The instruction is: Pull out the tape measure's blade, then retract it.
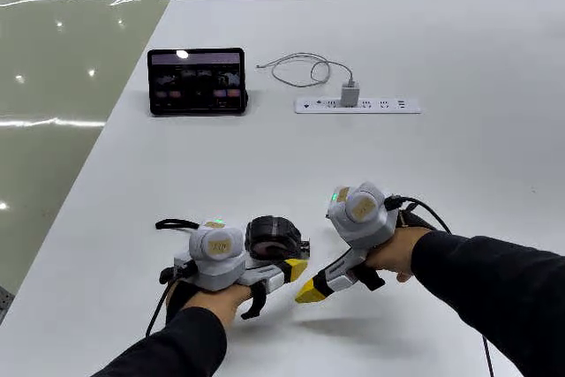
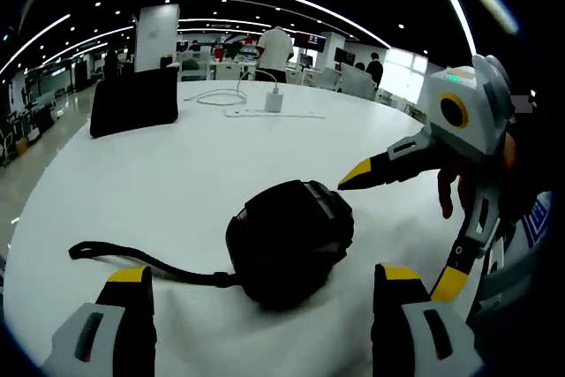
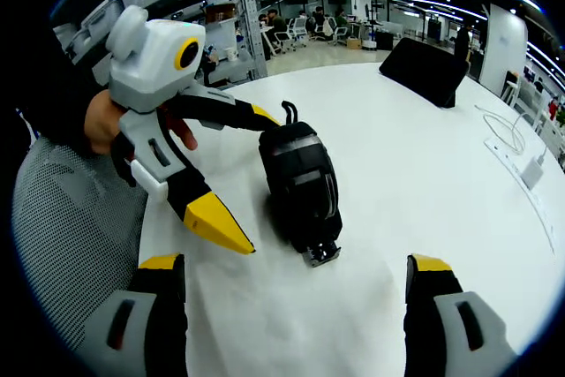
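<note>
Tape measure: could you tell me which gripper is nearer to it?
Left. The left gripper has open jaws flanking the tape measure; the right gripper faces its blade end, apart.

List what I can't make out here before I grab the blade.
Head view: the left gripper covers the tape measure's near side and part of its strap.
Left gripper view: the blade hook lies behind the tape measure's dark body.
Head view: the tablet screen is too small and glare-spotted to read.
</note>
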`<state>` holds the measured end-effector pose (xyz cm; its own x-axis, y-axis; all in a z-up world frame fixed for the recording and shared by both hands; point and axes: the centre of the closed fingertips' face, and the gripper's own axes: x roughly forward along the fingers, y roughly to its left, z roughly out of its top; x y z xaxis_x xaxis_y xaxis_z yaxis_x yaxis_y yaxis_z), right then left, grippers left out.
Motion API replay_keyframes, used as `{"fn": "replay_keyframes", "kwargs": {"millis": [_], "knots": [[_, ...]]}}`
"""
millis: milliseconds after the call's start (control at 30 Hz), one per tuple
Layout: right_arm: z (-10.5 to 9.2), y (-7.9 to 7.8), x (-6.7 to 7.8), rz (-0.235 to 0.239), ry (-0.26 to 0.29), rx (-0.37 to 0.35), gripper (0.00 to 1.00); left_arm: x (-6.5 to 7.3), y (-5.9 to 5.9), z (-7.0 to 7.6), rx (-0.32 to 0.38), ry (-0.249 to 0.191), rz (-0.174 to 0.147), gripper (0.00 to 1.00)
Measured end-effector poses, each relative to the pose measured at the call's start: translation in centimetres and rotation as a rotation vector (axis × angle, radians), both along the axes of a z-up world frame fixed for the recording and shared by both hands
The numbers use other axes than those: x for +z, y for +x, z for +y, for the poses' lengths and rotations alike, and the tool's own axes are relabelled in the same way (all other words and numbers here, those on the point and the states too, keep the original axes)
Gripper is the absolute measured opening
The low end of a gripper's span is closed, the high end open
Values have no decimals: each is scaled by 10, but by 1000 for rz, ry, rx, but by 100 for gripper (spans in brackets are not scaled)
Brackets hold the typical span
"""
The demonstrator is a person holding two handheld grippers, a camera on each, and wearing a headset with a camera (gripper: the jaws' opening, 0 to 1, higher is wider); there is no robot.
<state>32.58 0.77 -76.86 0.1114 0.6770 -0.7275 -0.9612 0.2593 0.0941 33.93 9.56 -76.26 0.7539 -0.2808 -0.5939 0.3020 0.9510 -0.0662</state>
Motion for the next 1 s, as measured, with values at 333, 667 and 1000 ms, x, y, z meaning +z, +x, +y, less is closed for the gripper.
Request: {"fn": "replay_keyframes", "kwargs": {"millis": [333,667,1000], "knots": [[-18,6,8,-28,43,-92,100,12,-6,-8,-115,-78,12,100],[-44,2,16,-30,86,-163,100,14,-15,0,-196,-82,31,100],[-79,-1,28,-54,123,-236,100,22,-23,24,-237,-83,12,100]]}}
